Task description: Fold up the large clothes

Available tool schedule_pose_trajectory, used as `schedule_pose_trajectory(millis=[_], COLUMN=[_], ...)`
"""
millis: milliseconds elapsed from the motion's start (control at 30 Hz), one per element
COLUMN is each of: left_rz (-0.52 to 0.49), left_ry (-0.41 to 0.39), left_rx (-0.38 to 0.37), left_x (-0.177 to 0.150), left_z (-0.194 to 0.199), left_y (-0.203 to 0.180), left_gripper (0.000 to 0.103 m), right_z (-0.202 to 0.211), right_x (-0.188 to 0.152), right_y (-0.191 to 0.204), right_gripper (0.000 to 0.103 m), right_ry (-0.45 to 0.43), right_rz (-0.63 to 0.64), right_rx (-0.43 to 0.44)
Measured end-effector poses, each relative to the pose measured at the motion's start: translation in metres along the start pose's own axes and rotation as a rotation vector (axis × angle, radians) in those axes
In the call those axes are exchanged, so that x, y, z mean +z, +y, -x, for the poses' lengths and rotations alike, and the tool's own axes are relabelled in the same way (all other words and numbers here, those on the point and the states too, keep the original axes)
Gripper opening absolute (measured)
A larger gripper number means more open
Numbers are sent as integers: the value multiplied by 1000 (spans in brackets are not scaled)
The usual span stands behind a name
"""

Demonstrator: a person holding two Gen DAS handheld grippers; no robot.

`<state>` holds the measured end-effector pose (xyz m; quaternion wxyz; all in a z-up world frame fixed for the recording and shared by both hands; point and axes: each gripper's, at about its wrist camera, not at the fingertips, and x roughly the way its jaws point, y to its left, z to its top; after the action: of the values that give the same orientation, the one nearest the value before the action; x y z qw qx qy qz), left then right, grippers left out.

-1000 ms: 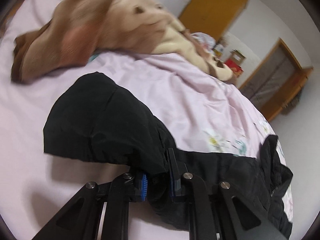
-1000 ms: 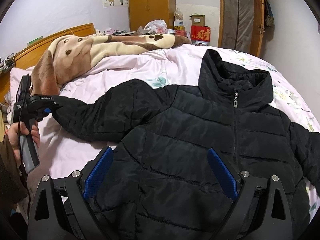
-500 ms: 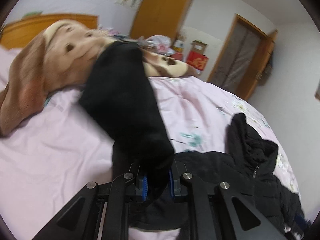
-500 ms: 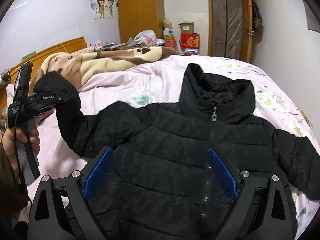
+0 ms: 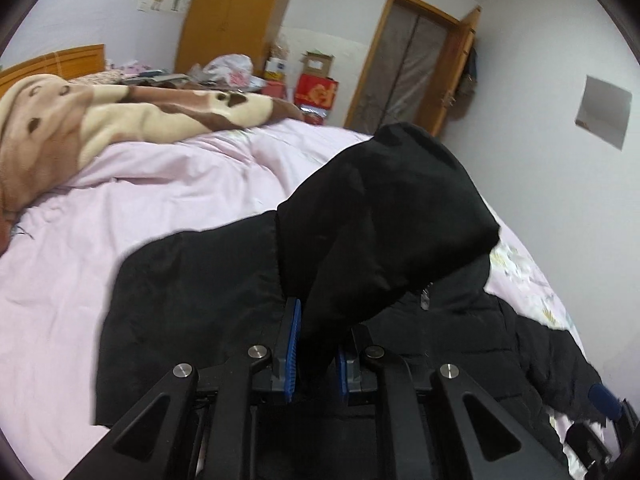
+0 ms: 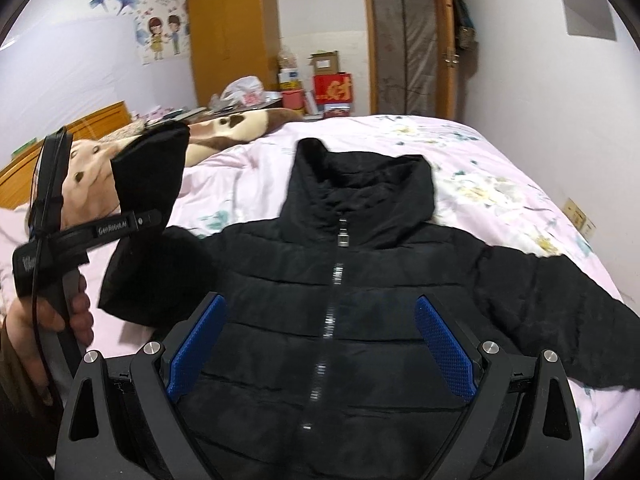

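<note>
A black puffer jacket (image 6: 340, 300) lies face up on the pink bed (image 6: 500, 184), zipper shut, collar toward the far side. My left gripper (image 5: 316, 354) is shut on the jacket's left sleeve (image 5: 384, 216) and holds it lifted above the jacket body. In the right wrist view the left gripper (image 6: 154, 218) and the raised sleeve (image 6: 150, 168) show at the left. My right gripper (image 6: 320, 344) is open and empty above the jacket's lower front. The other sleeve (image 6: 560, 300) lies spread out to the right.
A brown and cream blanket (image 5: 100, 116) is heaped at the head of the bed. A wooden wardrobe (image 6: 232, 36), boxes and bags (image 6: 332, 84) stand against the far wall beside a door (image 6: 404, 44). A wooden headboard (image 6: 96, 122) is at left.
My left gripper has lifted the sleeve off the bed and swung it to the right, over the jacket body. My right gripper has stayed open above the jacket.
</note>
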<state>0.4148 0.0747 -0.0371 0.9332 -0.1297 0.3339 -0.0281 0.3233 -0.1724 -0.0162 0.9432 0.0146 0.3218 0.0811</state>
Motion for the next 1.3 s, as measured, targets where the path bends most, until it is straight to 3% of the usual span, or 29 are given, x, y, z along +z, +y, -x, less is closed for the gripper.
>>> schedule_pose_trajectory(millis=[267, 433, 533, 600, 667, 867, 1033, 1100, 1133, 1167, 1233, 1300], left_rz=[-27, -63, -102, -122, -138, -106, -58, -37, -33, -33, -23, -15], left_ry=[152, 207, 224, 228, 263, 257, 217, 227, 231, 232, 228, 216], left_rx=[-59, -54, -72, -62, -64, -90, -79, -72, -60, -51, -16, -12], left_x=[-46, -60, -66, -72, -78, -92, -91, -91, -91, -91, -88, -85], left_z=[-47, -55, -48, -42, -39, -9, 18, 22, 24, 26, 30, 36], left_y=[-33, -28, -19, -10, -2, 29, 55, 65, 69, 74, 81, 88], left_gripper=[16, 30, 48, 62, 62, 69, 69, 70, 70, 70, 70, 70], right_z=[-16, -46, -73, -95, -118, -158, -178, -189, -192, -192, -192, -188], right_x=[-9, -7, -3, 1, 2, -5, -16, -24, -27, -29, -29, -24], right_y=[-42, -55, -54, -49, -42, -7, 25, 33, 36, 38, 36, 32], right_gripper=[96, 96, 96, 96, 95, 94, 93, 87, 78, 62, 41, 14], right_ry=[47, 98, 142, 182, 231, 321, 367, 408, 415, 408, 403, 391], right_rz=[-102, -163, -198, -226, -259, -298, -286, -288, -287, -279, -303, -333], right_rx=[-42, 9, 57, 114, 170, 320, 338, 327, 316, 300, 312, 347])
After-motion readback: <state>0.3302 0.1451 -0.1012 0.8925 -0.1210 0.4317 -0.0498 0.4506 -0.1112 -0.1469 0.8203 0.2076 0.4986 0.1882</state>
